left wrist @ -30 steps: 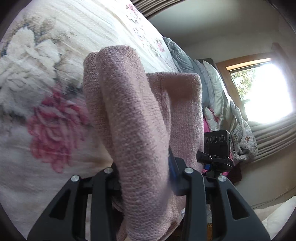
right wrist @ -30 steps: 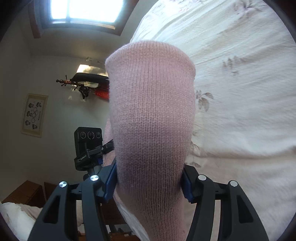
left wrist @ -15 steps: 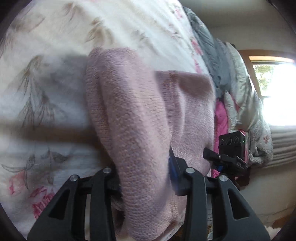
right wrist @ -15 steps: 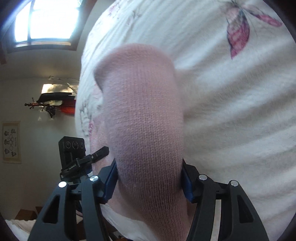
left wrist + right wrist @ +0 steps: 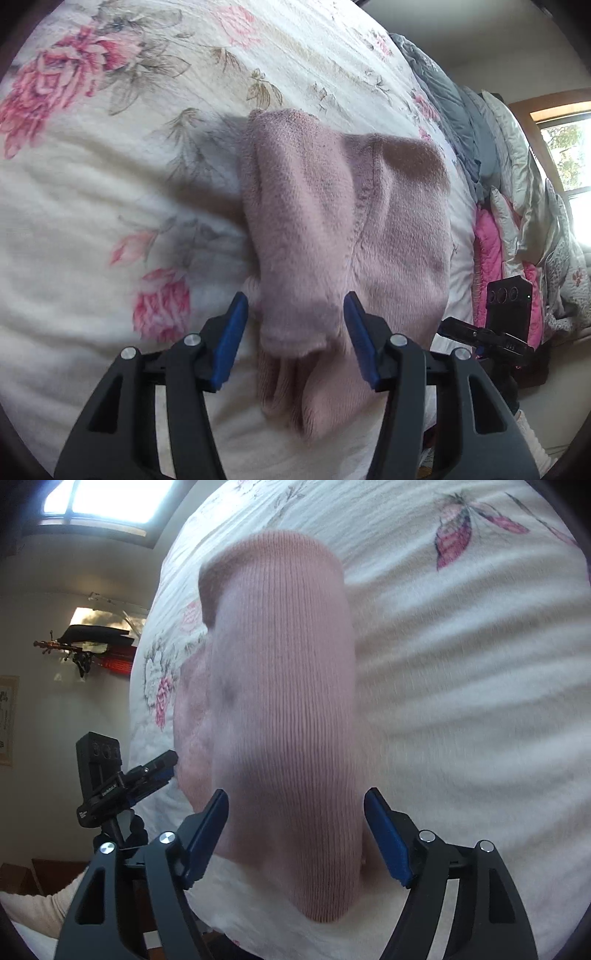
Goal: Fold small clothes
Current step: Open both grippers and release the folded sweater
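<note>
Pink knit garment lies folded over on the floral bedspread. Left hand-held gripper and right hand-held gripper both stand spread, fabric loose between them, so the release looks done. Next, I judge: draw back toward 6 o'clock, then flatten the fold.

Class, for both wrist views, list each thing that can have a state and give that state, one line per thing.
Left tongs: open, blue pads either side of the knit, not clamping it.
Right tongs: open, pads spread around the knit.
Pink knitted garment: folded over in layers, lying on the bed.
Cream floral bedspread: spread out, faintly wrinkled.
Grey and pink bedding pile: heaped, unfolded.
</note>
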The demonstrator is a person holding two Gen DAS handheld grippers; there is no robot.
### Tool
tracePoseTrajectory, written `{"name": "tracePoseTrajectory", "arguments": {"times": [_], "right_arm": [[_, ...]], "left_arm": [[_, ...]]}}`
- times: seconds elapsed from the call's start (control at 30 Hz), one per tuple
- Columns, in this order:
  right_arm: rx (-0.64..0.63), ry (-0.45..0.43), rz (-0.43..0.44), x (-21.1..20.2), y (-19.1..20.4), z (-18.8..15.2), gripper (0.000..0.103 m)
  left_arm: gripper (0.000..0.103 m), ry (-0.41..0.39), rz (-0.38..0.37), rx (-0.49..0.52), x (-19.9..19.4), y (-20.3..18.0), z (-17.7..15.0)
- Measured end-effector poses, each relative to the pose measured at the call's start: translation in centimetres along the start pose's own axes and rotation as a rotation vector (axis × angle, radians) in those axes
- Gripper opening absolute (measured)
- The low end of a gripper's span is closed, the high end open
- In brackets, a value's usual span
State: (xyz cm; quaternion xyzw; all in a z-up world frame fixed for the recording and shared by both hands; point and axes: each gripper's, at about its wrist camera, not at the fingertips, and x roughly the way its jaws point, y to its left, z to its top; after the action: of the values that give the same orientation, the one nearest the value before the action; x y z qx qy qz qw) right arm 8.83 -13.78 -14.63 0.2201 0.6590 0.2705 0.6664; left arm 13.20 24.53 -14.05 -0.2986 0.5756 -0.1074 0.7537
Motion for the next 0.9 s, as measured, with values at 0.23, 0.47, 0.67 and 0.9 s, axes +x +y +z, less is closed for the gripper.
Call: {"name": "tracePoseTrajectory", "arguments": {"times": [0.23,0.47,0.67,0.9], "right_arm": [[0.055,0.043,0.003,2.1,-1.4,-4.8,0.063],[0.034,0.03,-0.053,1.3,-1.1,-4.7,0.038],[0.061,0.055,-0.081,1.6,-2.0,-5.0,0.036],[-0.043,-0.005,-0.235,-0.5,2.1,-5.9,0.066]], "left_arm": [[0.053,0.051,0.019,0.032,0.8,-1.5,-5.7],[0.05,0.069,0.172,0.092,3.7,-2.0,-5.9],[0.055,0.087,0.17,-0.009,4.8,0.0,-5.7],[0.053,0.035,0.184,-0.025,1.7,-1.3,-7.3]]}}
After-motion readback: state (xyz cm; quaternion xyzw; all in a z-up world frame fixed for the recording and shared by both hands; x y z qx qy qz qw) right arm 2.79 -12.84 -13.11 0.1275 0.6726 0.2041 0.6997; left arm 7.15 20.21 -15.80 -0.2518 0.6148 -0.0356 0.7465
